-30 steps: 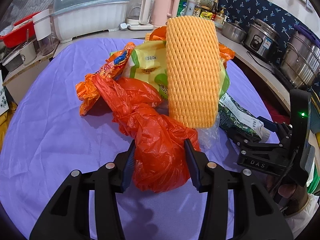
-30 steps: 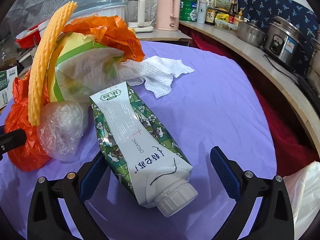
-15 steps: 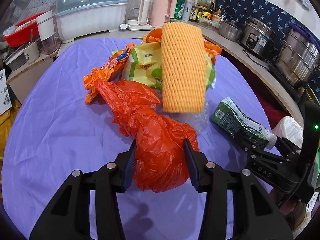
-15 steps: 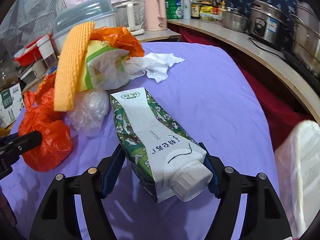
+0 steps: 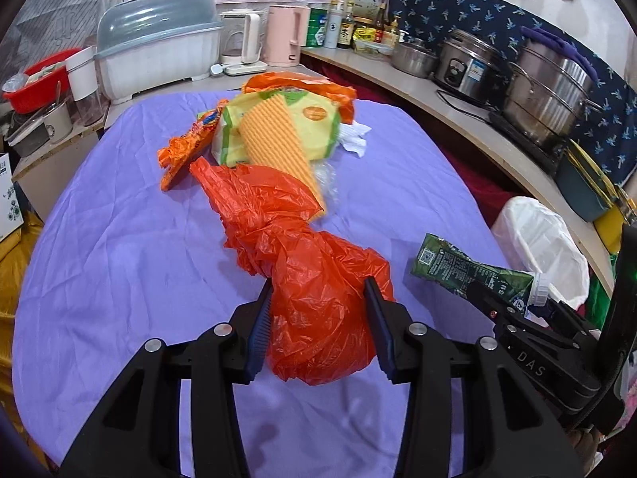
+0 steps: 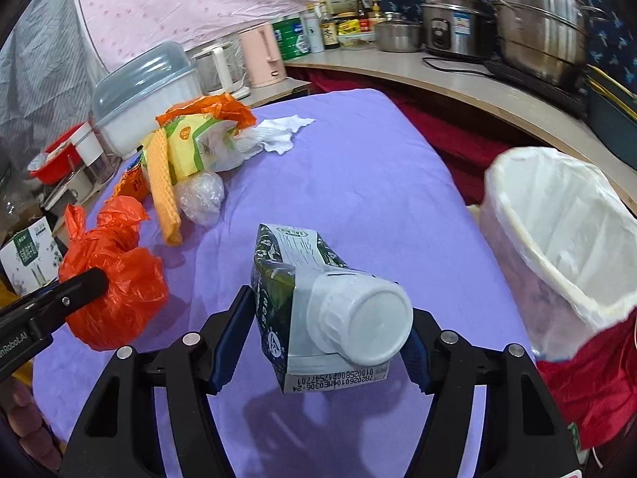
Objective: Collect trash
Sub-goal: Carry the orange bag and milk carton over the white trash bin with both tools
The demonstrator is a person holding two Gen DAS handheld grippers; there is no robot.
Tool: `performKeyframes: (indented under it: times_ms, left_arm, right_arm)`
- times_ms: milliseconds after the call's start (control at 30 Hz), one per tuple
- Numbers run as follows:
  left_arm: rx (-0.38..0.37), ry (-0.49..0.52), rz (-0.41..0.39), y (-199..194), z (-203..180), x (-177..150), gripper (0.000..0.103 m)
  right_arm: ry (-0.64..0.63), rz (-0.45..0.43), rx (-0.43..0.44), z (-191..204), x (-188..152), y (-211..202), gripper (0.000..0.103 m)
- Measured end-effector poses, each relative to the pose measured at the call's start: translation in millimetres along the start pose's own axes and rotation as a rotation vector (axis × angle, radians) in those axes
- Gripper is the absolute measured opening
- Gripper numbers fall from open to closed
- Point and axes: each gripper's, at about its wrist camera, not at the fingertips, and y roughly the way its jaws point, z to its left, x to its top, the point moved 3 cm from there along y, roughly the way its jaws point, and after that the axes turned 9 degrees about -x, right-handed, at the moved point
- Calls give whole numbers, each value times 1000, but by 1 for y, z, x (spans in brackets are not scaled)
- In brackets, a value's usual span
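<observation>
While the green and white crushed milk carton (image 6: 314, 302) with its white screw cap sat between the blue pads of the right claw (image 6: 326, 330), the jaws were closing on its sides and it hung clear above the purple-covered desk (image 6: 358, 183). The left claw (image 5: 318, 330) was clamped on the crumpled orange plastic bag (image 5: 302, 271), whose tail trailed back toward the pile of wrappers (image 5: 286, 127). The step in hand was carrying, I judged. Next, each piece needed to go over the white-lined trash bin (image 6: 557, 239) just beside the desk, then be released.
</observation>
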Motion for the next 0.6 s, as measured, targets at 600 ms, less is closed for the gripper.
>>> performKeyframes:
  times_ms: [600]
  left_arm:
    - [-70,54,66,-25,-17,-54,42]
  right_arm:
    - [113,-3,21,-42,-52,-43,63]
